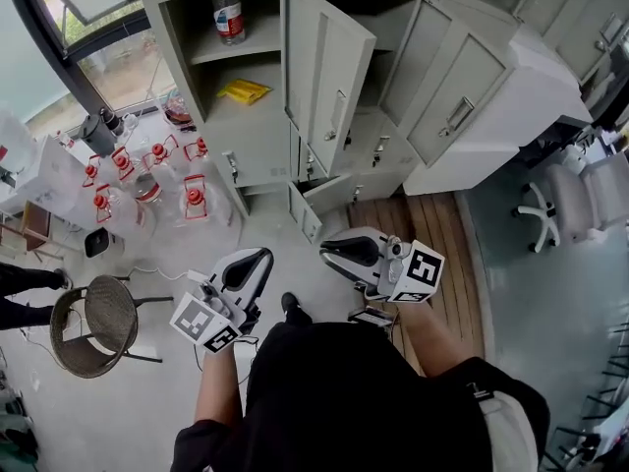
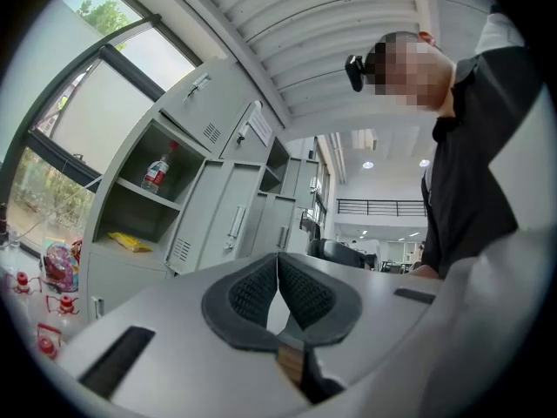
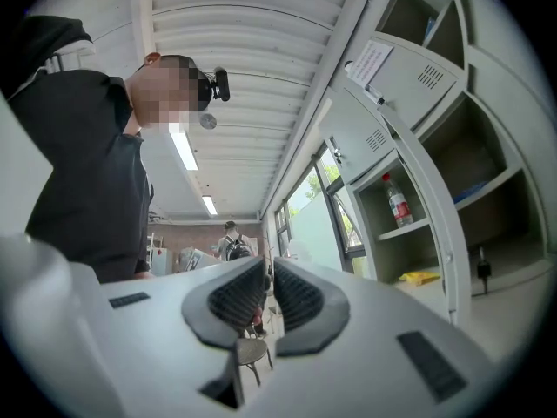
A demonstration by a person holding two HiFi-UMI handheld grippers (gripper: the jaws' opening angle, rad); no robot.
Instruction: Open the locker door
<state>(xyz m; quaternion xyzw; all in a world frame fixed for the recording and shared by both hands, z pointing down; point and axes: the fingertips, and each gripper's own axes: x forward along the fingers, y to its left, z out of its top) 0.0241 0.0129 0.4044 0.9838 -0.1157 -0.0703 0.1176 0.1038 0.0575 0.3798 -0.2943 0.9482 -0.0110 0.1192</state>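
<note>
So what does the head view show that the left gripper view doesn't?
Only the head view shows the wicker chair, the office chair, the wooden floor strip and the right tool. Only the left gripper view shows the ribbed ceiling, a far balcony railing and the camera on the person's head. Both show the left tool, whose jaws are together with nothing between them, and the open locker with its bottle and yellow packet.
</note>
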